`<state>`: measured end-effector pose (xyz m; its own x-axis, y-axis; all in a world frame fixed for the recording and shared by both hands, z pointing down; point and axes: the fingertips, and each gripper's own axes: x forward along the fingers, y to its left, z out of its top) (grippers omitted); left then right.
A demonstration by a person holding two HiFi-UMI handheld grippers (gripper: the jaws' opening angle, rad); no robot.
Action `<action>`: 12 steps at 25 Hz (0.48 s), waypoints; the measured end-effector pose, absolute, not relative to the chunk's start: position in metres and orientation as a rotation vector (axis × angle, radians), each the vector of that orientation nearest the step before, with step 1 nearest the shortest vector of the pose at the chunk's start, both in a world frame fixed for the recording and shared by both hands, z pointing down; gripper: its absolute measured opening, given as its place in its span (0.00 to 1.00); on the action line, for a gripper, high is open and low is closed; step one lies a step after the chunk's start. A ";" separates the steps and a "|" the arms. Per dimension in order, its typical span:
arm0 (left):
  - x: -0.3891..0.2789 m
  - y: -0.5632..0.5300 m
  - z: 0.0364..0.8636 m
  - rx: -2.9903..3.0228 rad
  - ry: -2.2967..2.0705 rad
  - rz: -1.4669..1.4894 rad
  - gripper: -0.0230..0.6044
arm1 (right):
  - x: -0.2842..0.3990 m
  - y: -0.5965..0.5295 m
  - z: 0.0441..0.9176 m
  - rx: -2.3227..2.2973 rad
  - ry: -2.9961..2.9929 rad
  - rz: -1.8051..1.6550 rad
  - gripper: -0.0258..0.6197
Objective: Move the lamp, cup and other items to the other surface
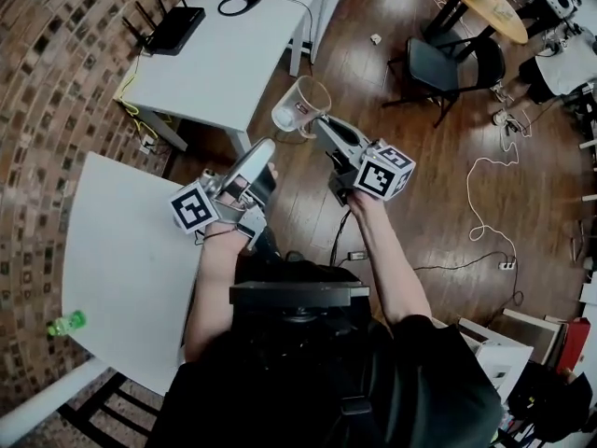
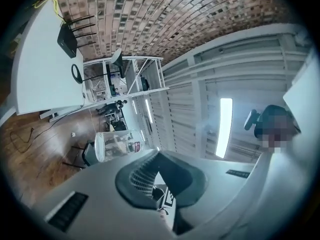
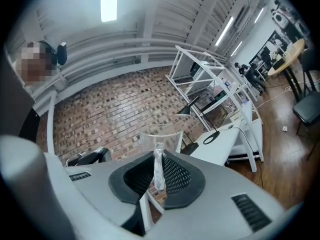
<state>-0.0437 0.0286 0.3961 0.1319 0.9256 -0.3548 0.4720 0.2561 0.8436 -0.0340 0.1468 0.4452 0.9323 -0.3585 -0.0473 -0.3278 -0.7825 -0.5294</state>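
Note:
My right gripper (image 1: 320,125) is shut on the wall of a clear plastic cup (image 1: 300,106), held in the air over the wooden floor between the two tables. In the right gripper view the cup's wall (image 3: 159,159) stands pinched between the pads. My left gripper (image 1: 264,150) is beside it, shut, with nothing in it; its view shows the cup (image 2: 118,145) just ahead. A black lamp (image 1: 241,2) with a ring base and a black router (image 1: 173,28) sit on the far white table (image 1: 233,63). The lamp (image 3: 200,115) also shows in the right gripper view.
A second white table (image 1: 131,250) lies at the left near me, with a small green thing (image 1: 65,323) near its front edge. A black chair (image 1: 448,59), a round wooden table (image 1: 485,3) and white cables (image 1: 485,185) are off to the right.

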 end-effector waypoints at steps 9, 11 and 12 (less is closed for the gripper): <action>0.009 0.050 0.395 1.272 1.549 0.590 0.04 | 0.010 0.168 0.437 -2.545 0.376 -0.044 0.13; 0.017 0.052 0.398 1.255 1.550 0.600 0.04 | 0.016 0.170 0.437 -2.548 0.351 -0.043 0.13; 0.020 0.052 0.399 1.249 1.549 0.606 0.04 | 0.018 0.171 0.437 -2.549 0.341 -0.043 0.13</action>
